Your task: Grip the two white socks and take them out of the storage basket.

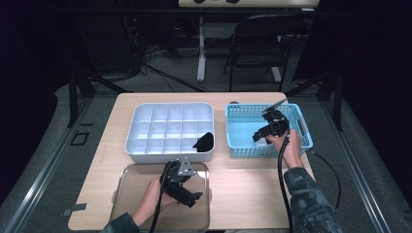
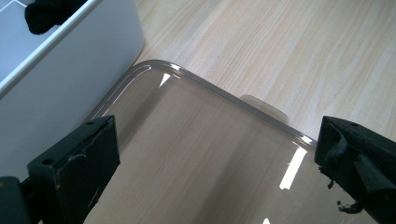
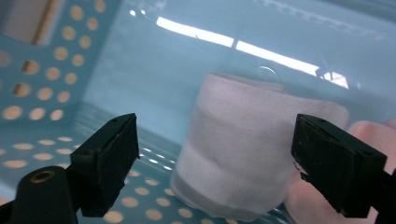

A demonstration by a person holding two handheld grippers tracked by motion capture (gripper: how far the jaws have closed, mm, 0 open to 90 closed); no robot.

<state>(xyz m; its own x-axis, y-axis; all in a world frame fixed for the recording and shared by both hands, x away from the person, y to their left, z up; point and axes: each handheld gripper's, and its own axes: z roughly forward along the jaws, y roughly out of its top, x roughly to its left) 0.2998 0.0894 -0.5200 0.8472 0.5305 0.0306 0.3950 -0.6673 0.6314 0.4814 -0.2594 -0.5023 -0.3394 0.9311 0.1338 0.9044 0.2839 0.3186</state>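
Note:
My right gripper [image 1: 262, 135] reaches down into the blue perforated basket [image 1: 233, 110]. In the right gripper view a white rolled cloth [image 3: 243, 149] stands on the basket floor between the jaws of the right gripper [image 3: 215, 161], which are open; the left pad is clear of the roll. A pale pink cloth [image 3: 373, 135] lies just behind the roll. My left gripper [image 1: 193, 197] hovers open over a clear plastic tray [image 1: 131, 194], nothing between its jaws. In the left gripper view the left gripper [image 2: 215, 168] spans the tray's rounded corner [image 2: 159, 67].
A white compartment box [image 1: 141, 145] sits at the table's middle, holding a black cloth [image 1: 204, 141] in its front right cell; that cloth [image 2: 44, 14] and the box wall [image 2: 56, 79] lie close on the left. A folding chair [image 1: 257, 43] stands beyond the table.

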